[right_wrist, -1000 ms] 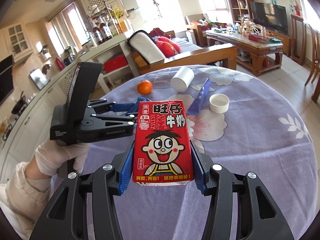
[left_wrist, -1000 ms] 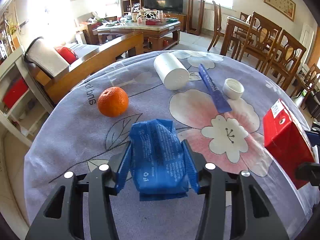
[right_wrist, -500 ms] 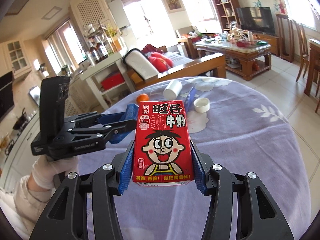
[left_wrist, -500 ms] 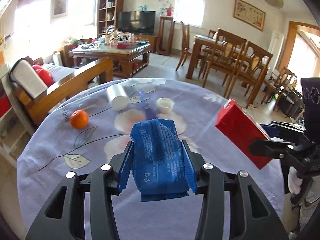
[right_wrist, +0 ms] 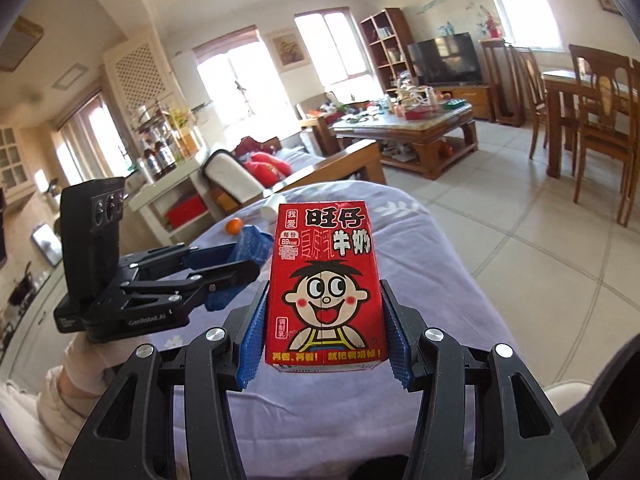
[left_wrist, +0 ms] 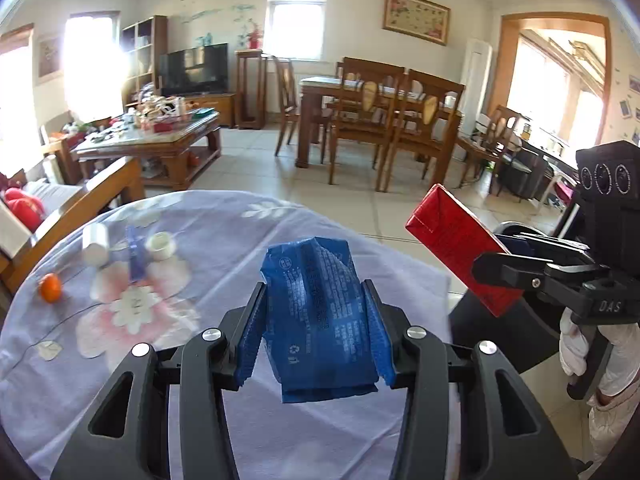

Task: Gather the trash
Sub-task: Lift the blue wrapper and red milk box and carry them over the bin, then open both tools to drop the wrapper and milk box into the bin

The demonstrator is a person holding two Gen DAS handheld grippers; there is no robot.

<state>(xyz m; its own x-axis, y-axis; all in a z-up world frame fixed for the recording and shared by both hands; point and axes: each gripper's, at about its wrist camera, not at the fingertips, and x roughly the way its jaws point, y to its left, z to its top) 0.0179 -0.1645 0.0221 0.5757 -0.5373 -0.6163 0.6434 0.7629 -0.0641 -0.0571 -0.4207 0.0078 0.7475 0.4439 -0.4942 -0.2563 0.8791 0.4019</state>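
Crumpled blue wrapper [left_wrist: 318, 312], white print, red milk carton [right_wrist: 324, 288], cartoon face

Floral-clothed table [left_wrist: 240, 240] bears orange [left_wrist: 50, 287], roll [left_wrist: 95, 244], cup [left_wrist: 161, 245].

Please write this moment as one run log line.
left gripper: holds blue wrapper | right gripper: holds red milk carton

— What do we see on the round table [left_wrist: 224, 240] with the flowered cloth?
— An orange [left_wrist: 50, 287] near its left edge.
— And beyond it?
— We see a cluttered coffee table [left_wrist: 160, 136], a television [left_wrist: 194, 69] and wooden dining chairs [left_wrist: 368, 120].
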